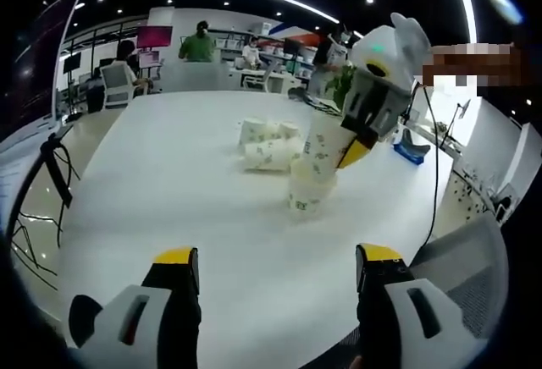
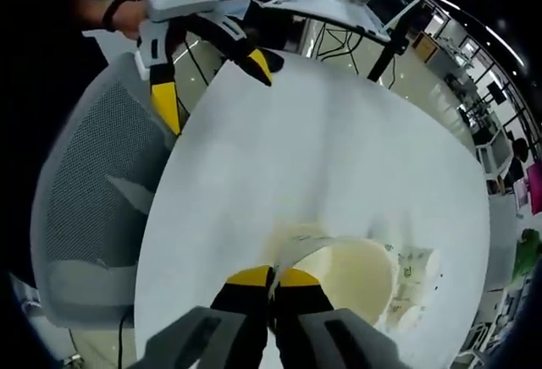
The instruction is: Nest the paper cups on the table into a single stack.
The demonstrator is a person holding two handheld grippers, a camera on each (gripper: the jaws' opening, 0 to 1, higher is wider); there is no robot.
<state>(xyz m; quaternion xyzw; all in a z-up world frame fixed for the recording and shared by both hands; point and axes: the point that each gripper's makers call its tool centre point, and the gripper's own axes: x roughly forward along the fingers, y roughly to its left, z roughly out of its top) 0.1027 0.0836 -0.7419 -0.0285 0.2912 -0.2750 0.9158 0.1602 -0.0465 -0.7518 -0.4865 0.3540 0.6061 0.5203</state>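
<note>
A large white round-edged table [image 1: 169, 183] fills most of the left gripper view, with wide bare surface between its near edge and a cluster of white paper cups with green print. The left gripper [image 1: 279, 272], yellow-tipped with grey bodies, hangs over the near edge with its jaws wide apart and nothing between them. Across the bare stretch, the right gripper [image 1: 356, 151] comes down from the upper right, its jaws pinched together on the rim of a white paper cup with green print [image 1: 322, 145], tilted and sitting in the top of a short stack of nested cups [image 1: 306, 190] standing on the table. Just behind the stack, several loose cups [image 1: 267, 145] lie on their sides, touching one another. In the right gripper view, the held cup's open mouth [image 2: 347, 272] sits directly ahead of the closed jaws. A grey mesh office chair [image 2: 89, 208] stands beside the table's edge. Beyond the table lies an open office with desks, seated people and ceiling light strips.
</note>
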